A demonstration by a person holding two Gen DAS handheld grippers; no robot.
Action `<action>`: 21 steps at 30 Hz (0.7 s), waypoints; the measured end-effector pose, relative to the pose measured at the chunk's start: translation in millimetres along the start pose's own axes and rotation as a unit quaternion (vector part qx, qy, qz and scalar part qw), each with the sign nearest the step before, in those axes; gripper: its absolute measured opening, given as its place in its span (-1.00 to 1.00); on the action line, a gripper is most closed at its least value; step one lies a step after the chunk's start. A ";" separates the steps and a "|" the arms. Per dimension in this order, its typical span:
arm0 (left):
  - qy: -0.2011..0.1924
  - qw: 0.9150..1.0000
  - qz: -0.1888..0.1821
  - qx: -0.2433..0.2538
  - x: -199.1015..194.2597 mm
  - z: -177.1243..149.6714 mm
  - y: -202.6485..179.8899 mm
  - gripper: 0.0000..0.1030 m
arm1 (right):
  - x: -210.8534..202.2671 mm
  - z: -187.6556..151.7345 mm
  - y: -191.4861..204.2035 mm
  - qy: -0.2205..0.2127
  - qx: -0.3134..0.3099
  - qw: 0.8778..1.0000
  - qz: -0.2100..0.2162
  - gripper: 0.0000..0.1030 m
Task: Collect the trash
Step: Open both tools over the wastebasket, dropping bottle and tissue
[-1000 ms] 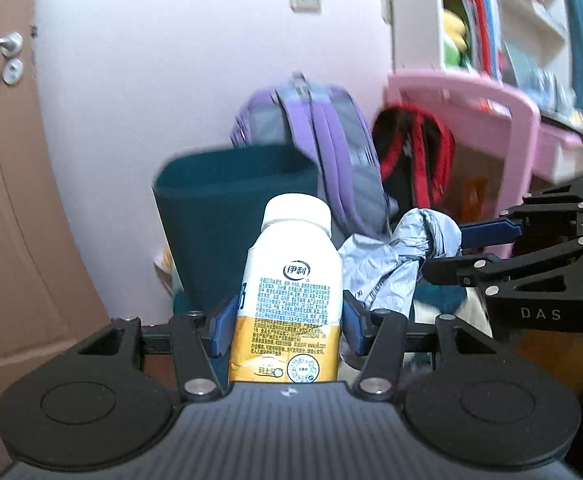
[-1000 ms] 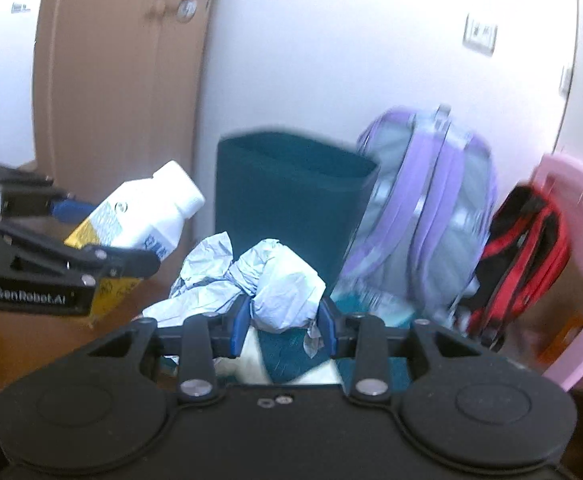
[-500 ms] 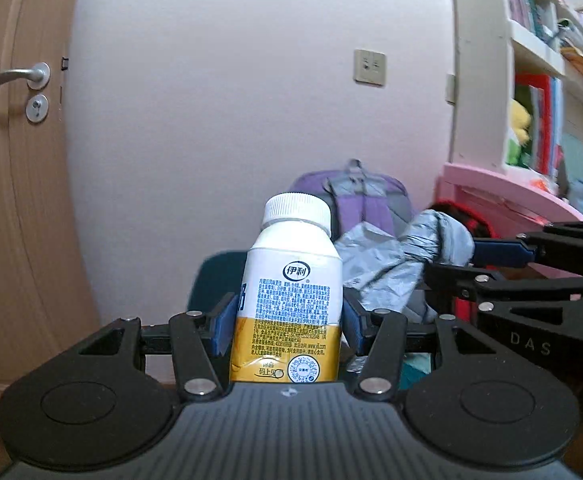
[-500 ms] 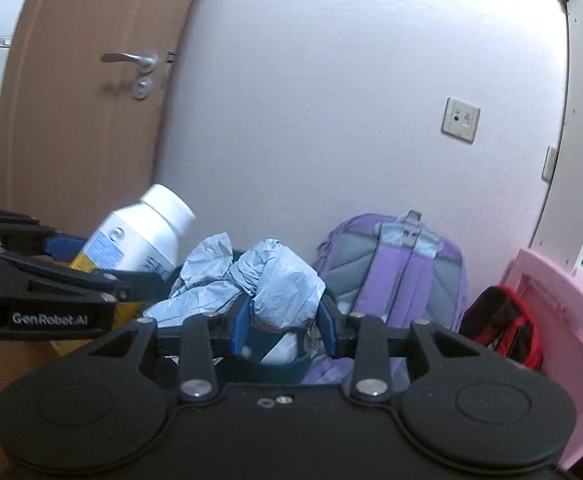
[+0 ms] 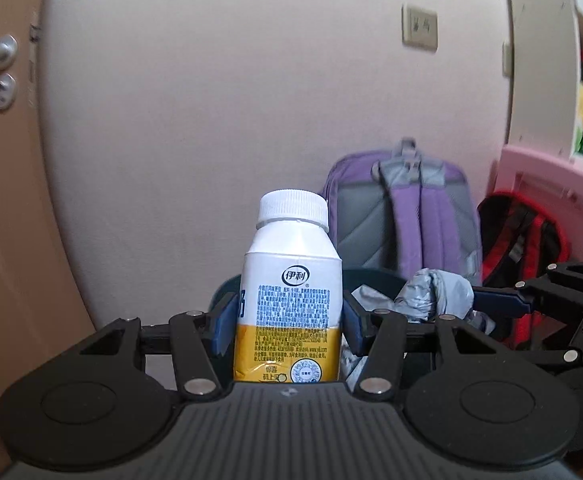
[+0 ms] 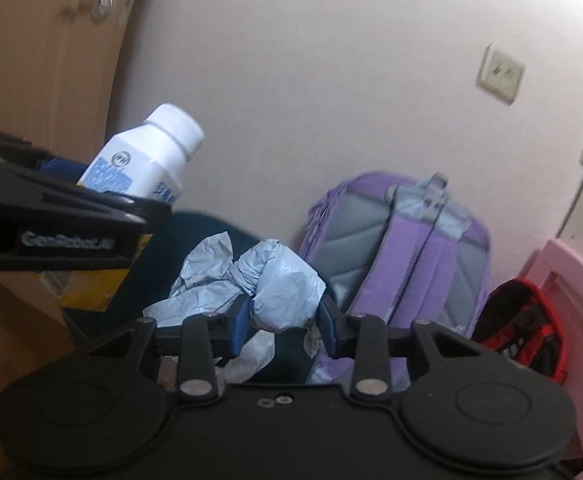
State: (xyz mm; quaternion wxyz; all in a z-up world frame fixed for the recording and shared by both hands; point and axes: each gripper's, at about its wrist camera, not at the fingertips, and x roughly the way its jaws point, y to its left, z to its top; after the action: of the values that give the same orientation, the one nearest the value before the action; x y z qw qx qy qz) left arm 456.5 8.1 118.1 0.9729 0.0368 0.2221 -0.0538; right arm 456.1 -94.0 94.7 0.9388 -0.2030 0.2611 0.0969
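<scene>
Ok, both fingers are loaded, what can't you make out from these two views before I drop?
- Bin: left wrist view shows only a dark rim sliver behind the bottle; its opening is hidden.
- Bin, right wrist view: mostly covered by the crumpled paper and the left gripper.
- Floor around the bin: blocked by both gripper bodies.
- Bottle's contents: opaque, unknowable.
- Red bag: cut off by the right gripper.

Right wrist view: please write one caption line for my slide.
Right gripper clamps crumpled grey-blue paper above a dark teal bin; left gripper holds a milk bottle alongside.
</scene>
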 end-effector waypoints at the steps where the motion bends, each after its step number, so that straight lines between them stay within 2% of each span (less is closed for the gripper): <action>1: 0.009 1.000 0.001 0.004 10.2 -2.8 -0.8 0.02 | 7.5 -0.4 0.7 0.009 -0.003 1.000 0.002 -0.32; 5: 0.044 0.999 0.005 0.023 43.9 -12.9 -4.7 0.02 | 35.6 -2.1 2.4 0.047 -0.011 0.999 0.020 -0.31; 11: 0.087 0.995 0.003 0.050 73.9 -23.5 -14.0 -0.01 | 59.2 -2.9 5.7 0.085 -0.038 0.995 0.043 -0.27; 17: 0.105 0.993 0.009 0.062 85.5 -22.3 -19.0 -0.01 | 59.4 -4.0 6.3 0.084 -0.056 0.994 0.048 -0.14; 21: 0.103 0.993 0.005 0.054 80.1 -19.1 -20.0 0.01 | 49.4 -2.3 1.7 0.078 -0.053 0.994 0.051 -0.06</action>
State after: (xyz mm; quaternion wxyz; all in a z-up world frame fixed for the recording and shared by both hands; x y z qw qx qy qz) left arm 517.6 -17.0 65.0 0.9416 0.0956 0.3178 -0.0568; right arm 496.3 -89.8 66.1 0.8973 -0.2456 0.3380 0.1425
